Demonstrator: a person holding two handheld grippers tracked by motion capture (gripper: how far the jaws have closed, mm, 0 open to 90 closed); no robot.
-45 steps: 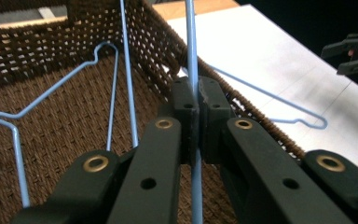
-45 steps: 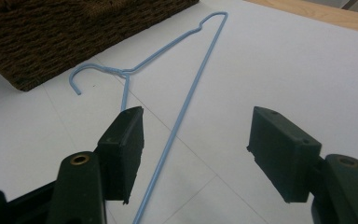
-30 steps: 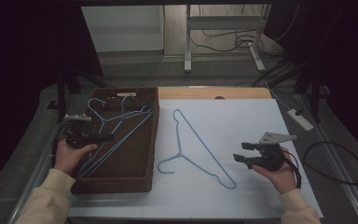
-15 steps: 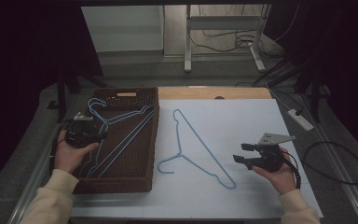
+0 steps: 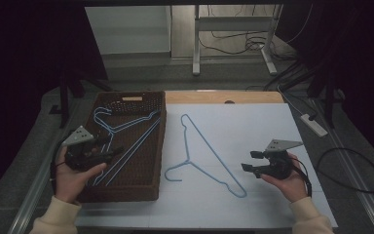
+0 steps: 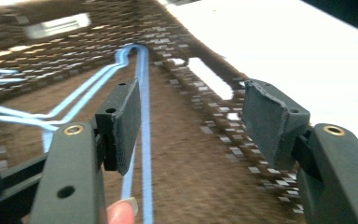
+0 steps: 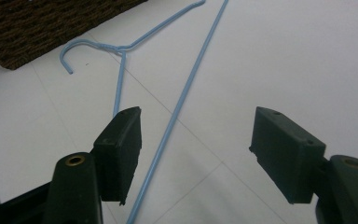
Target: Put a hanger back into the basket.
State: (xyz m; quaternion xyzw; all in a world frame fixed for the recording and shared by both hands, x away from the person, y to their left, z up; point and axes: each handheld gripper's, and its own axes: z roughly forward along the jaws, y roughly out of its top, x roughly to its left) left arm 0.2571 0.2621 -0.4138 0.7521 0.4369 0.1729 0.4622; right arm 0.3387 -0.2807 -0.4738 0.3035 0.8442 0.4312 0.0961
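Table (image 5: 272, 126), white top, wood strip along the far edge. Dark floor beyond, with cables and a power strip (image 5: 313, 125) off the right side.

Basket (image 5: 126, 187), brown woven, rectangular, at the table's left end, a pale tag on its far wall. In the left gripper view its weave (image 6: 205, 168) runs under the jaws.

Basket hangers (image 5: 126, 131): blue wire, lying flat on the basket floor, overlapping, hooks toward the far left corner. Exact count cannot be told. In the left gripper view their rods (image 6: 142, 116) run away from the camera to a bend near the far wall.

Loose hanger (image 5: 209, 151): blue wire, flat on the white top just right of the basket, hook near the basket's near right corner, one shoulder bend far, the other near. In the right gripper view (image 7: 177, 107) its long rod passes under the gap between the jaws, untouched.

Left gripper (image 5: 108, 152): over the basket's left part, in the left hand (image 5: 73, 178). Jaws have just been opening; they stand wide, released, nothing pinched. One blue rod shows beside the left pad, below it.

Right gripper (image 5: 247, 162): on the white top right of the loose hanger, in the right hand (image 5: 287, 183). Jaws spread wide, empty, pointing toward the hanger, clear of it.
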